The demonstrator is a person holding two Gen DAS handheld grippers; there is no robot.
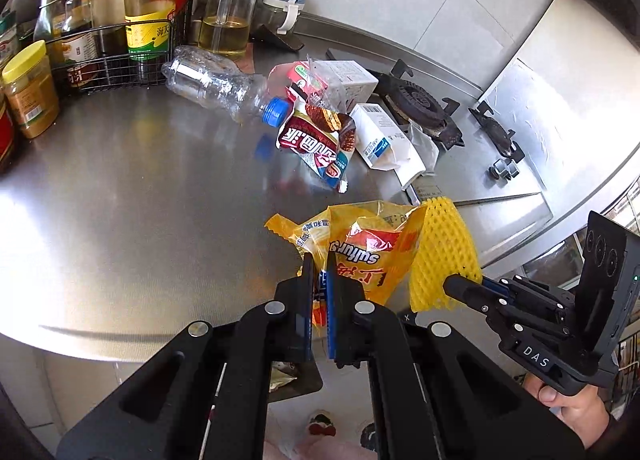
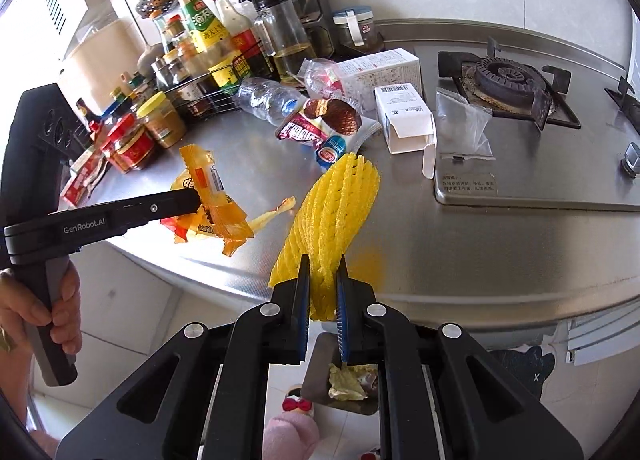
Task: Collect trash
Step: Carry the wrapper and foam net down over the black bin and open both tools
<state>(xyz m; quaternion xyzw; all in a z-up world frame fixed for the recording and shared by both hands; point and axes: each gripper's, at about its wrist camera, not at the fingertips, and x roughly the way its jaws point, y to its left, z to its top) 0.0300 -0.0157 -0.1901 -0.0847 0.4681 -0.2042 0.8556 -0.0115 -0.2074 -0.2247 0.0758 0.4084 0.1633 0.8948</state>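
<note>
My left gripper is shut on a yellow-orange snack bag and holds it over the steel counter's front edge; the bag also shows in the right wrist view. My right gripper is shut on a yellow foam fruit net, seen in the left wrist view too. More trash lies on the counter: a crushed clear bottle, a red pie wrapper, a white carton and a second box.
A trash bin with scraps stands on the floor below the counter edge. A wire rack of sauce bottles and jars fills the back left. A gas hob lies to the right.
</note>
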